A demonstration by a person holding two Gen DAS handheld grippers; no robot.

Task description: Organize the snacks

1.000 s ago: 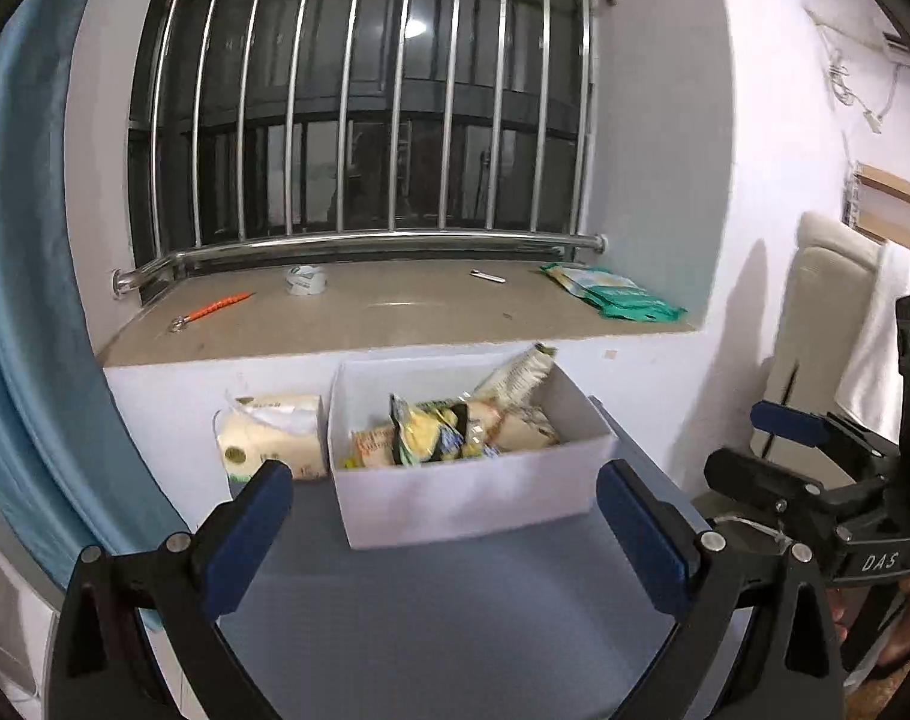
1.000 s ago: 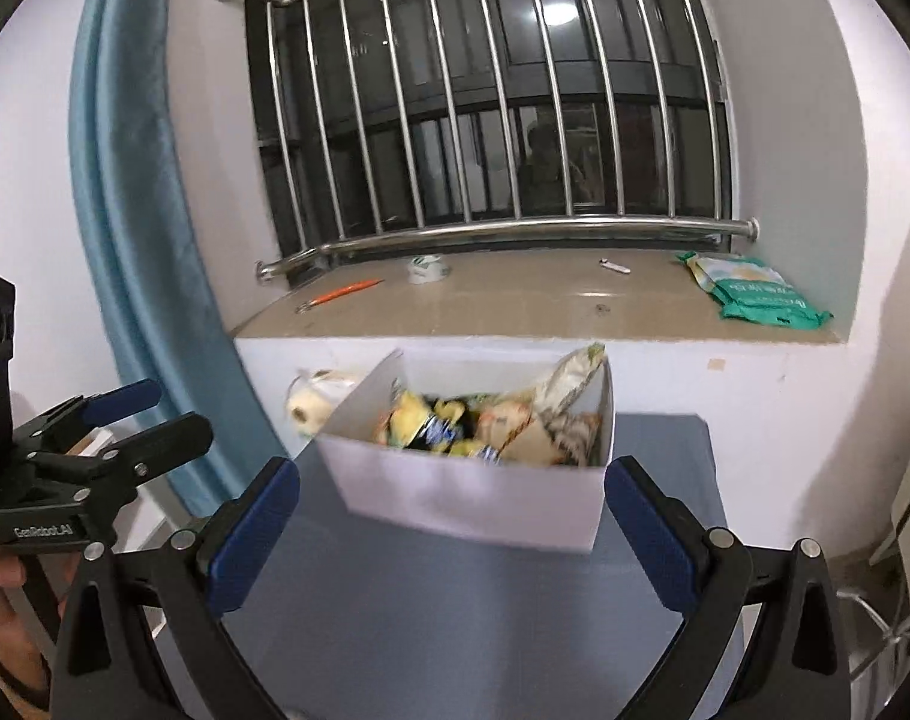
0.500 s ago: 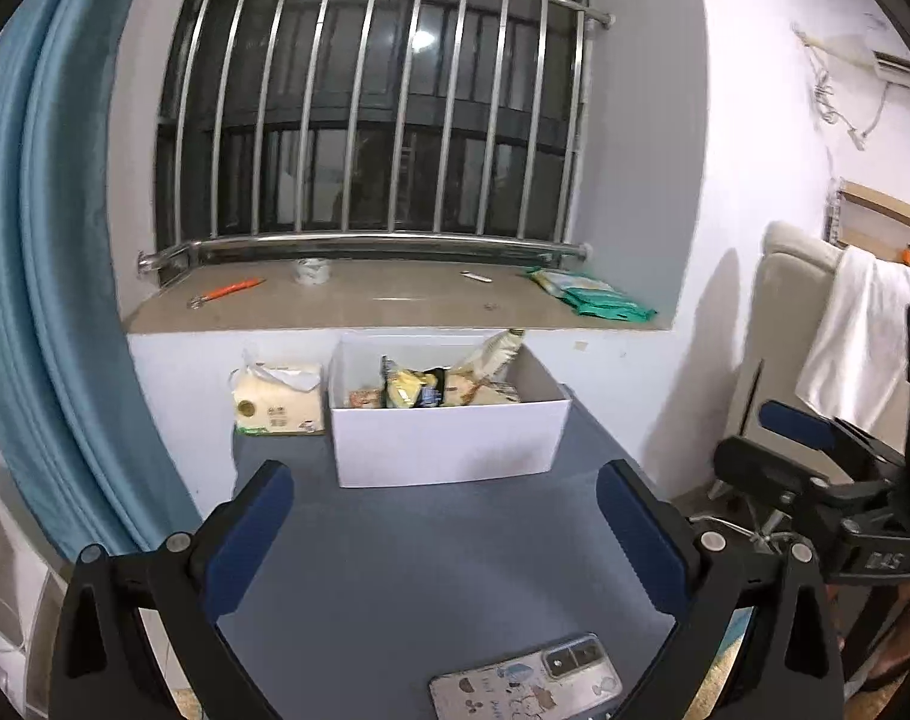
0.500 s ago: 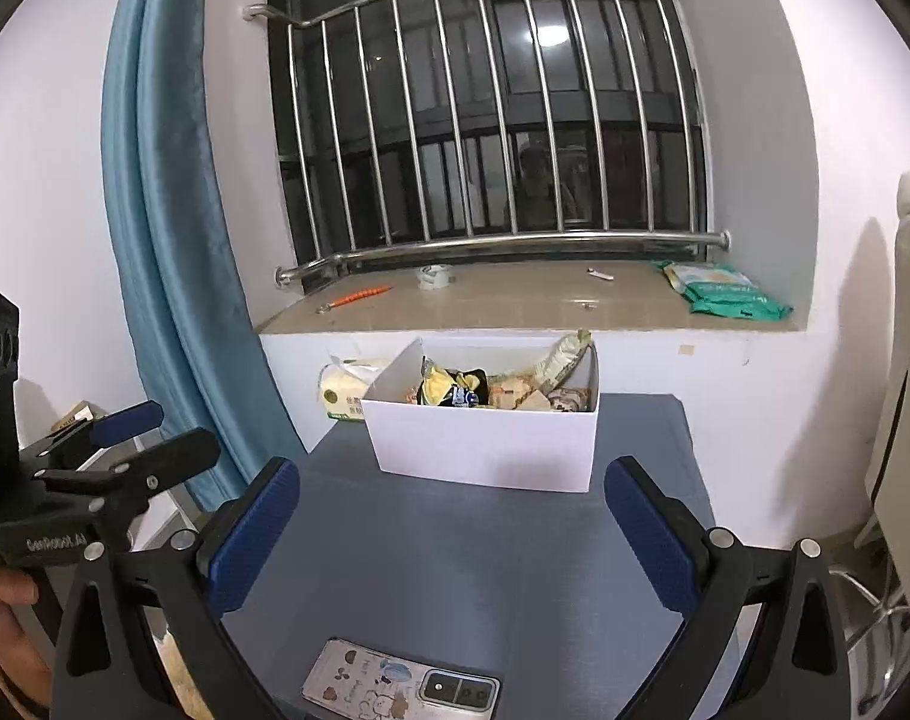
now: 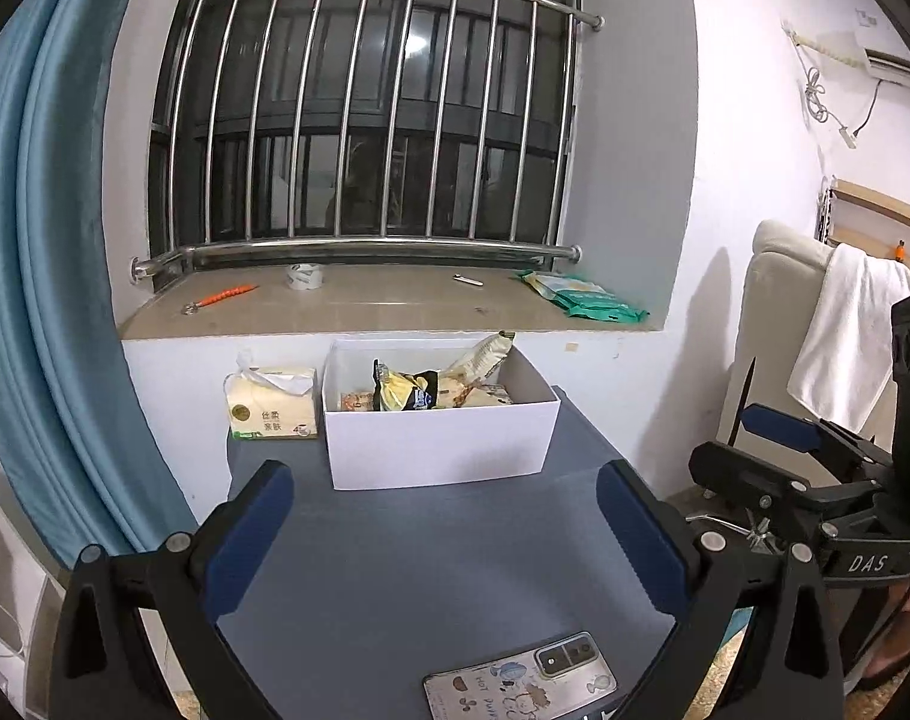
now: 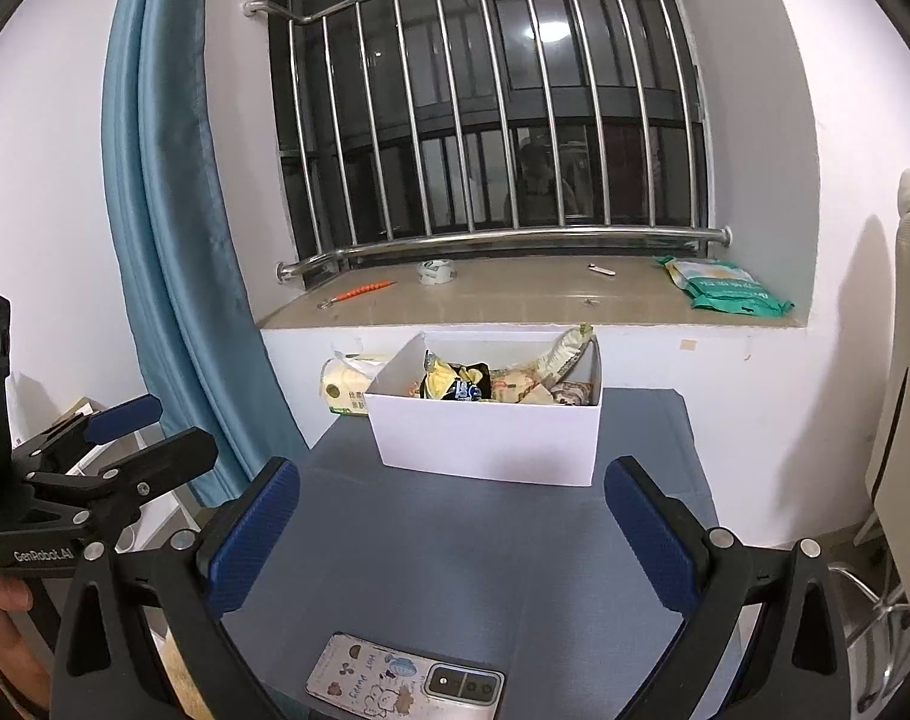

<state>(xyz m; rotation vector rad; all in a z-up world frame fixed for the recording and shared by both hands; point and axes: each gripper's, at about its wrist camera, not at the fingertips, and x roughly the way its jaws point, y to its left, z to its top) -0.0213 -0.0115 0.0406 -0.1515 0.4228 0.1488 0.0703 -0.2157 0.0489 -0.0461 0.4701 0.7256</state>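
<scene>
Up close, the left gripper (image 5: 444,531) hung over the near part of the gray table (image 5: 431,564), its blue pads spread wide with nothing between them. The right gripper (image 6: 452,531) was held the same way, spread and empty. Each camera caught the other tool off to one side, and only the right one showed part of the hand (image 6: 2,618) gripping it, cut off at the edge. A phone (image 5: 520,681) in a cartoon case lay at the table's near edge, partly hidden behind the gripper frame. Farther back sat the white box (image 5: 440,441) with the snack packets (image 5: 422,387) piled inside, their labels too small to read. A tissue pack (image 5: 273,403) stood just left of the box, half hidden by it from the right. On the windowsill (image 5: 389,309), a green packet (image 5: 580,297) lay at the right end.
</scene>
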